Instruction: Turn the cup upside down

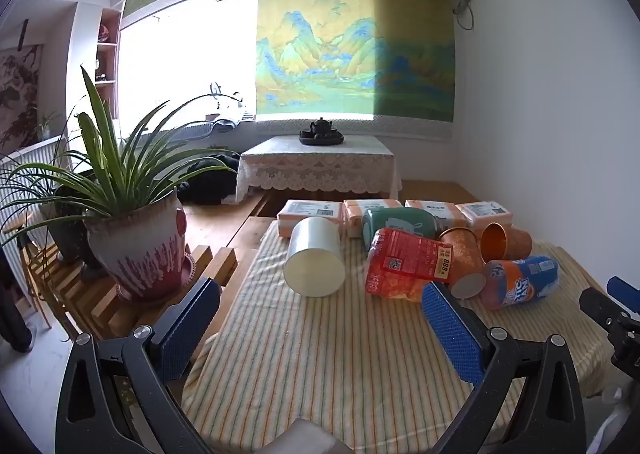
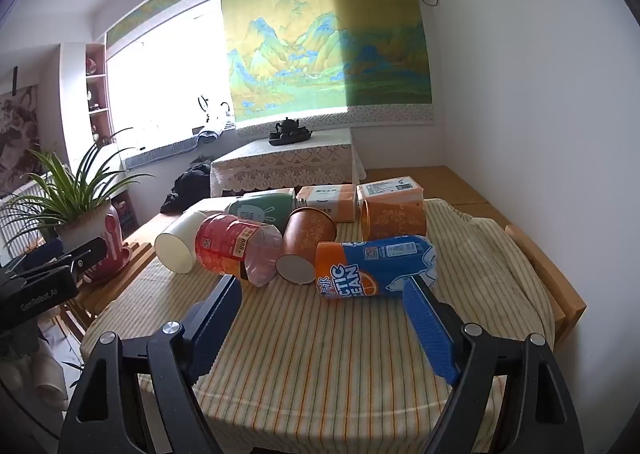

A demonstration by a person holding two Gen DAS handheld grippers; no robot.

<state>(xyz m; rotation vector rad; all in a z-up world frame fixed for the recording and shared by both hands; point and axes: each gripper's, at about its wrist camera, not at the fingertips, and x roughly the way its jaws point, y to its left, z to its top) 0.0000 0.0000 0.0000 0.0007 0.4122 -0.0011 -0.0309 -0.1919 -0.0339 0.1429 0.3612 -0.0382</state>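
Observation:
Several cups lie on their sides on the striped cloth: a white cup, a red one, a green one, two copper-brown ones, and an orange-and-blue one. My left gripper is open and empty, in front of the white cup. My right gripper is open and empty, in front of the orange-and-blue cup. Its body shows in the left wrist view.
Several tissue packs line the table's far edge. A potted plant stands on a wooden rack to the left. A low table with a black teapot stands behind. A white wall is on the right.

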